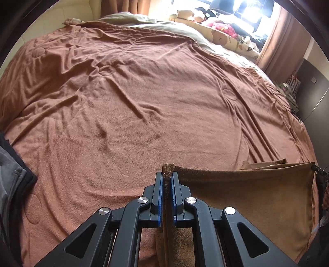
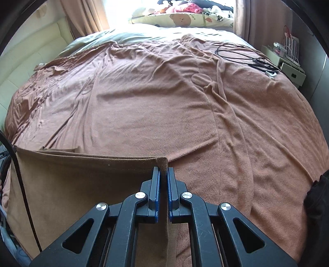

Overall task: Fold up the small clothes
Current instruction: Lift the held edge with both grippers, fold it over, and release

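Both wrist cameras look steeply down and forward from just above the bed (image 1: 144, 92) (image 2: 164, 106), facing its pillow end; both views share its brown blanket (image 1: 123, 127) (image 2: 154, 127).

A wide bed (image 2: 51, 67) carries it all, spread edge to edge with a rumpled rust-brown fleece blanket (image 1: 144, 92), creased in long ridges and stitched with a few oval patches. At the far end a pale grey-green cover (image 2: 92, 39) shows from under the blanket, and past it lies a cream pillow (image 2: 174, 19) printed with a bear. Far right on the blanket sits a loose coil of black cable (image 2: 246, 55). At the near left edge lies a dark grey garment (image 1: 14, 180).
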